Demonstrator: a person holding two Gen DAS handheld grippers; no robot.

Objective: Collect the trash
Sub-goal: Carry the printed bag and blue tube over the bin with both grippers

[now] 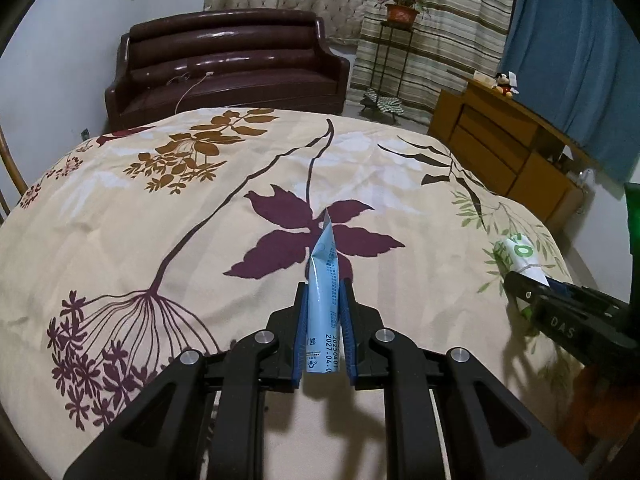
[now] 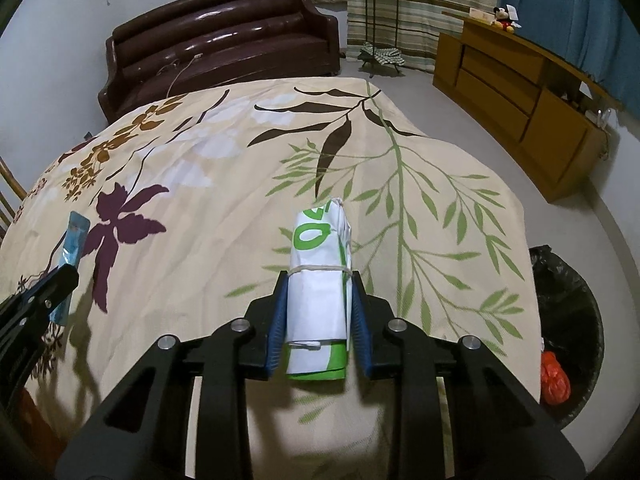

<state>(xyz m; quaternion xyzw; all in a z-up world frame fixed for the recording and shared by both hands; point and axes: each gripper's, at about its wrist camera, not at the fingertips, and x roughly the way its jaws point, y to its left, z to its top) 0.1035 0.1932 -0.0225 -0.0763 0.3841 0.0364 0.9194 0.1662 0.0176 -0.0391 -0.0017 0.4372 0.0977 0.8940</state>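
Note:
My left gripper [image 1: 324,286] is shut on a light blue sachet wrapper [image 1: 323,280] and holds it above the floral bedspread [image 1: 160,200]. My right gripper [image 2: 319,278] is shut on a rolled white-and-green paper bundle [image 2: 320,280] tied with a rubber band. The bundle [image 1: 520,254] and right gripper [image 1: 532,284] also show at the right of the left wrist view. The blue wrapper [image 2: 74,240] and left gripper [image 2: 56,276] show at the left of the right wrist view. A black-lined trash bin [image 2: 568,320] with an orange bag [image 2: 554,378] stands on the floor at the bed's right.
A dark brown leather sofa [image 1: 228,68] stands beyond the bed. A wooden cabinet [image 2: 516,92] runs along the right wall with a toy [image 2: 503,18] on top. A plant stand [image 1: 396,52] stands by the curtains. A wooden chair [image 2: 8,196] is at the left edge.

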